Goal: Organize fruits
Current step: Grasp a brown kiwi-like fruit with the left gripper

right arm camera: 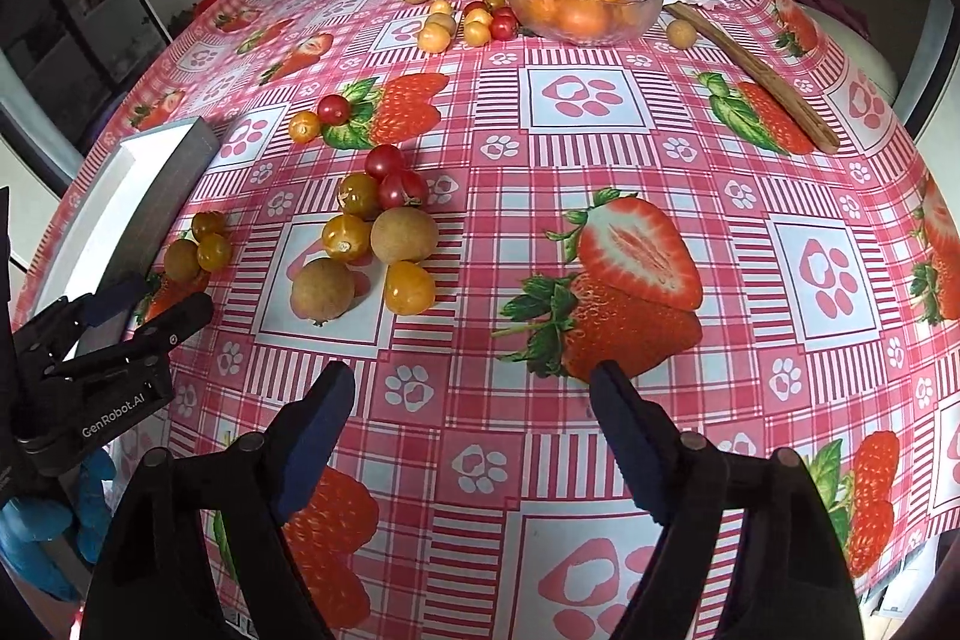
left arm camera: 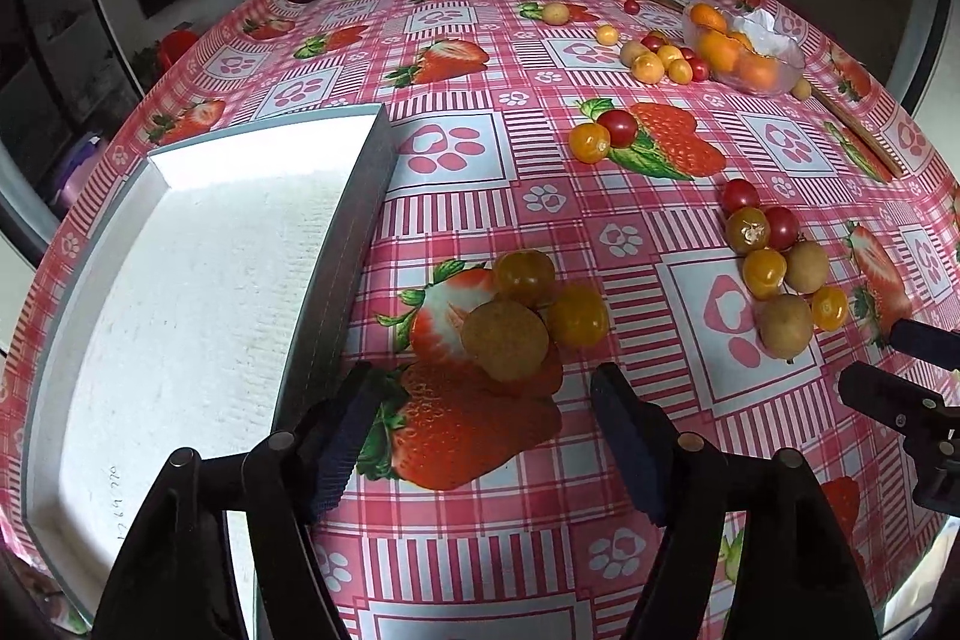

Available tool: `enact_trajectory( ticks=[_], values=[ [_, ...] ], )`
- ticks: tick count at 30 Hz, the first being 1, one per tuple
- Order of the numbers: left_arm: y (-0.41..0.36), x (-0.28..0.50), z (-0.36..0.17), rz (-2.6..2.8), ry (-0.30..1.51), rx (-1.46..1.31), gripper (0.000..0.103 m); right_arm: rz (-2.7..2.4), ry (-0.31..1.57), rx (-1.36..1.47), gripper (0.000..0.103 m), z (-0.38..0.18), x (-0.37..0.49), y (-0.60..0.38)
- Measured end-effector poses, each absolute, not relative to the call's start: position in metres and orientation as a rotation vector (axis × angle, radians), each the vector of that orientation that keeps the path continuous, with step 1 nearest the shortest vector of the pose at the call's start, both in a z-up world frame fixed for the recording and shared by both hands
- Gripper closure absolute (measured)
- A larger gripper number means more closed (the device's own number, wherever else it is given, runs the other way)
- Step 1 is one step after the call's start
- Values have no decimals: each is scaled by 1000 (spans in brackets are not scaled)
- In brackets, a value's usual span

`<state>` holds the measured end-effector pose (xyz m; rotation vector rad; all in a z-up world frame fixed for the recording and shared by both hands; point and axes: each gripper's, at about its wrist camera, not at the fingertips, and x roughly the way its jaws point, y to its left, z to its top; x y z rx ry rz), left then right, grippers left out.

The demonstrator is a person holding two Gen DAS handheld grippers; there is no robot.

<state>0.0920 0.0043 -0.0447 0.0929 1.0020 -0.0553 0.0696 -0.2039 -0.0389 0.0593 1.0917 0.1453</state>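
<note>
In the right wrist view the lower and right-hand cloth of the table point(right arm camera: 600, 148) lies bare, open to a pass, while the cluster of small fruits point(right arm camera: 372, 238) crowds centre left and the glass bowl point(right arm camera: 585, 1) with a wooden stick point(right arm camera: 756, 70) bars the top. In the left wrist view the tray point(left arm camera: 360, 244) walls off the left side, a brown fruit point(left arm camera: 505, 340) sits just ahead between the open fingers, and bare cloth runs up the middle.
</note>
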Motion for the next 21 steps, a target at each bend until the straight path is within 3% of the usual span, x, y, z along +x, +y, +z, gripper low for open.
enact_trajectory(
  ticks=[2, 5, 7, 8, 9, 13, 21],
  values=[
    [3, 96, -45, -57, 1000, 93, 28, 150, 1075, 27, 22, -39, 73, -197],
    [2, 101, -45, -86, 1003, 66, 41, 161, 1066, 0, 24, -41, 81, -188],
    [1, 102, -44, -88, 998, 68, 48, 158, 1058, -29, 31, -41, 84, -183],
    [0, 102, -43, -112, 996, 55, 63, 155, 1053, -43, 34, -41, 86, -180],
    [-1, 102, -43, -128, 995, 41, 69, 155, 1048, -51, 44, -41, 87, -179],
    [0, 100, -41, -136, 995, 19, 73, 174, 1046, -2, 80, -39, 89, -182],
    [3, 84, -27, -169, 983, -27, 72, 199, 1078, 144, 80, -36, 76, -202]
  ],
)
